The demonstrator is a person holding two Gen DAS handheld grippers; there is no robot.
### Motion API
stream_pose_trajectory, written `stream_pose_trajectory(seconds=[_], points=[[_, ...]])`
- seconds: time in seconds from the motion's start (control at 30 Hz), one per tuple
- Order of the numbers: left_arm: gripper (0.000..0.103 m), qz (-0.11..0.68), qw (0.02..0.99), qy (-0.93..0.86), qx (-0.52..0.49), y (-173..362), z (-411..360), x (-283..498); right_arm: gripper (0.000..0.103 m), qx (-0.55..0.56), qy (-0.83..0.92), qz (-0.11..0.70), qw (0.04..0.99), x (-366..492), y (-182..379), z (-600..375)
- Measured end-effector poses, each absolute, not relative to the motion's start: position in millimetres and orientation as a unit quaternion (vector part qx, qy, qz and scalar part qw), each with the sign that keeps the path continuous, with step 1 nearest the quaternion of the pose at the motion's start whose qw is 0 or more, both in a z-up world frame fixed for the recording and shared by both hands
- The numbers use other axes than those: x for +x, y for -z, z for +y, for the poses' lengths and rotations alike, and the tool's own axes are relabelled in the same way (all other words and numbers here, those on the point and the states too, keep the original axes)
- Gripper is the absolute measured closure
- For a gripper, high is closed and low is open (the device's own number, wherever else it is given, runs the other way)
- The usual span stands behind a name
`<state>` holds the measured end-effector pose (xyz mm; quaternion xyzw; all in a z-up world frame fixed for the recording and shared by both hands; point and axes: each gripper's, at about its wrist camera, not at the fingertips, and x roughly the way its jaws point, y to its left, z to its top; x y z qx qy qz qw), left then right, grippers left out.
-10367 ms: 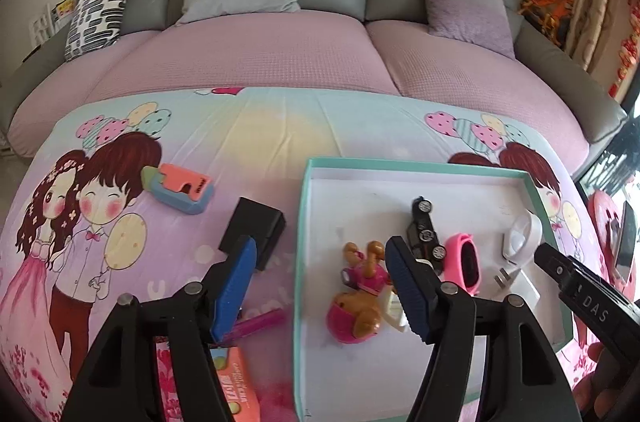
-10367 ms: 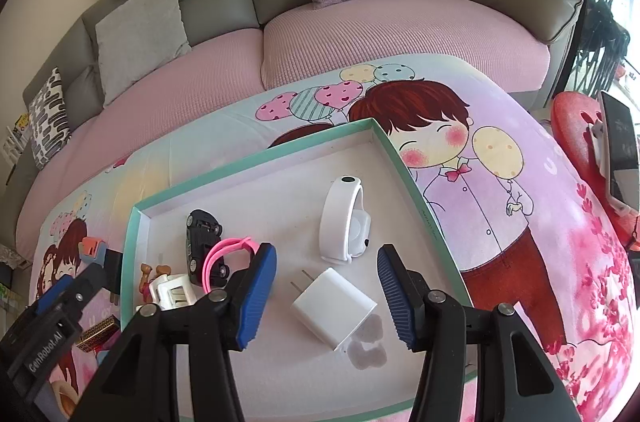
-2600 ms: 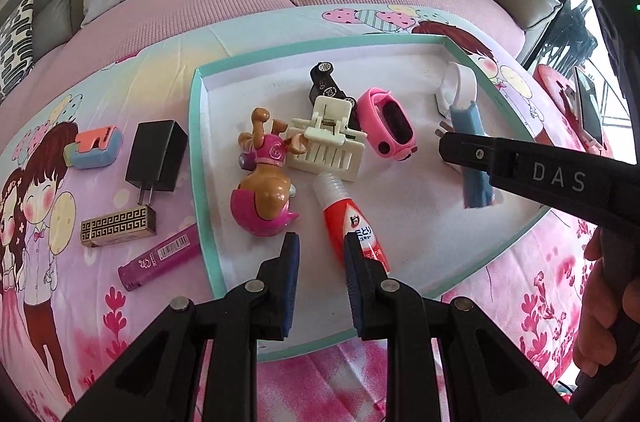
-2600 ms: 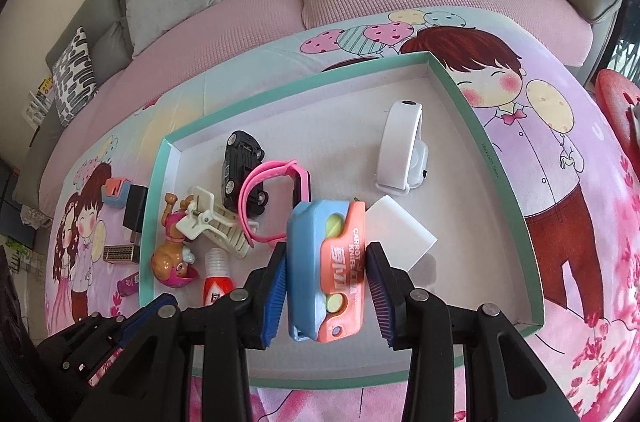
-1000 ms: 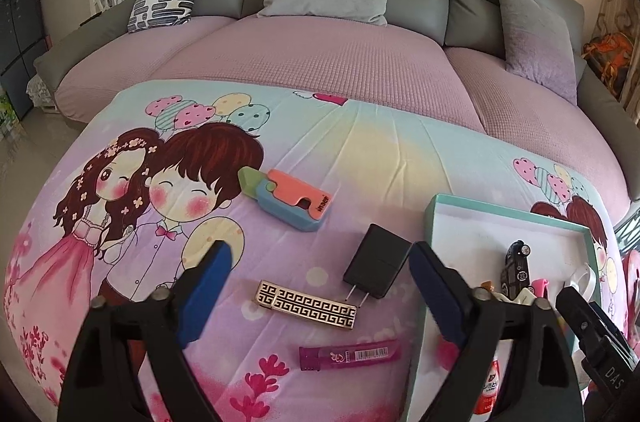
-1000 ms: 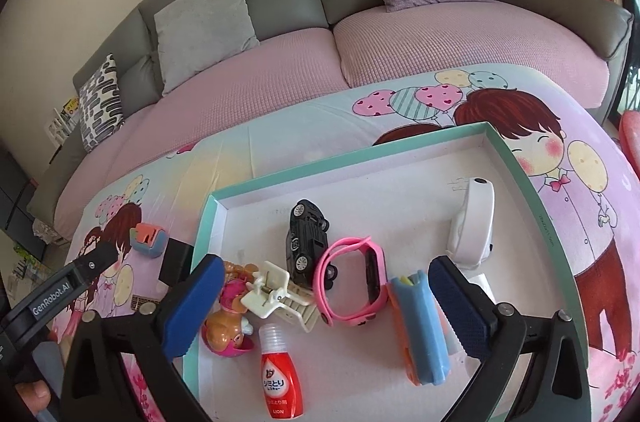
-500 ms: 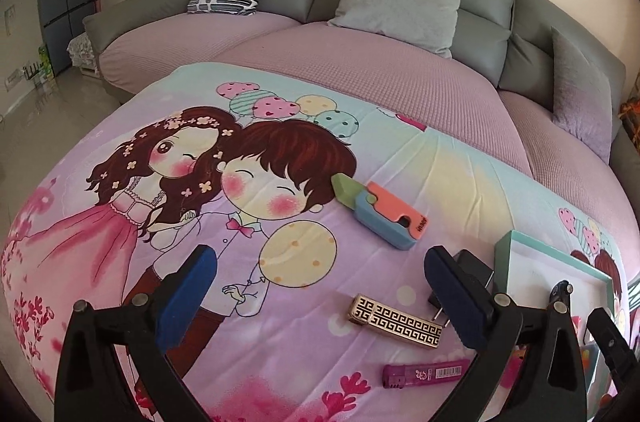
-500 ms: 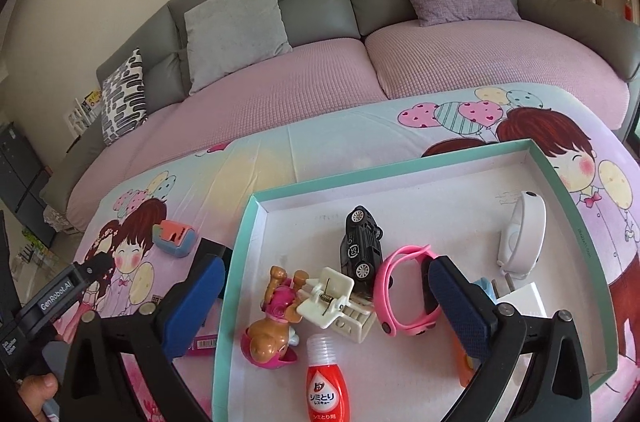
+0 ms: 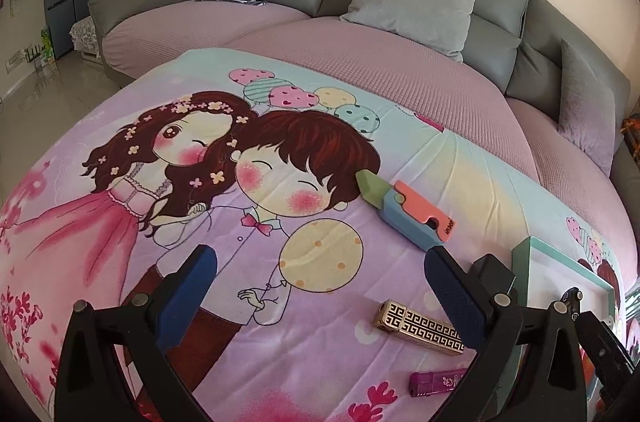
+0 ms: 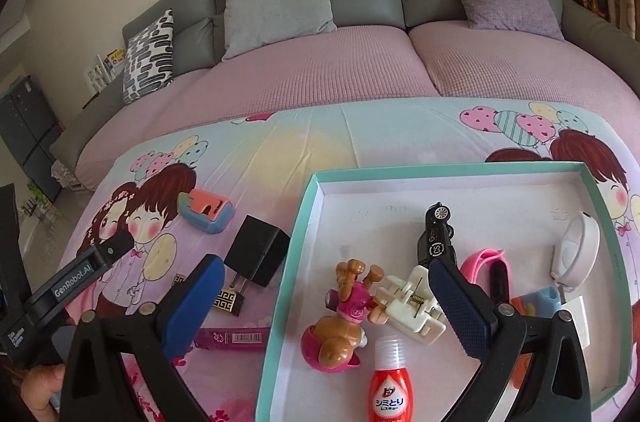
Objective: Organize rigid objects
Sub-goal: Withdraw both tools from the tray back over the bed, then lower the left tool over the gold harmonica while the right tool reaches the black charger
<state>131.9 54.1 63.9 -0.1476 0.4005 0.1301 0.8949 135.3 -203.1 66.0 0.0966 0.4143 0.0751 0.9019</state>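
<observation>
Left gripper (image 9: 320,286) hangs wide open over the cartoon bedsheet (image 9: 200,182), holding nothing. Just ahead lie the blue-and-coral toy (image 9: 412,212), gold patterned case (image 9: 418,326), black charger (image 10: 258,250) and purple tube (image 9: 436,382). Right gripper (image 10: 324,302) gapes empty above the teal tray (image 10: 296,262), where puppy figure (image 10: 340,322), toy car (image 10: 436,234) and red bottle (image 10: 390,386) sit.

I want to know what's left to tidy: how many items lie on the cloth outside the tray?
4: the blue-orange toy, the black charger beside the tray, the gold patterned bar, and the purple tube nearest. Grippers may hide more.
</observation>
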Motion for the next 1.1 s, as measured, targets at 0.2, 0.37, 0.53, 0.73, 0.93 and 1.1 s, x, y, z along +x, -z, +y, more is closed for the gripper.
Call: stream_pose_trajectory(seconds=[0.2, 0.37, 0.53, 0.73, 0.93, 1.1], points=[[0.000, 0.423, 0.888, -0.084, -0.161, -48, 42, 140, 0.000, 0.079, -0.072, 0.429, 0.897, 155, -67, -187], [0.000, 0.472, 0.874, -0.023, -0.109, -30, 18, 150, 0.000, 0.081, -0.060, 0.437, 0.894, 166, -66, -186], [0.000, 0.502, 0.862, 0.019, -0.070, -20, -3, 153, 0.000, 0.091, -0.056, 0.437, 0.893, 168, -63, -190], [0.000, 0.514, 0.856, 0.040, -0.045, -15, -19, 155, 0.000, 0.107, -0.052, 0.446, 0.887, 170, -57, -197], [0.000, 0.521, 0.853, 0.027, -0.027, -8, -24, 160, 0.000, 0.109, -0.054, 0.454, 0.883, 170, -53, -198], [0.000, 0.517, 0.855, 0.003, -0.023, -6, -15, 161, 0.000, 0.104, -0.058, 0.453, 0.883, 170, -53, -195]])
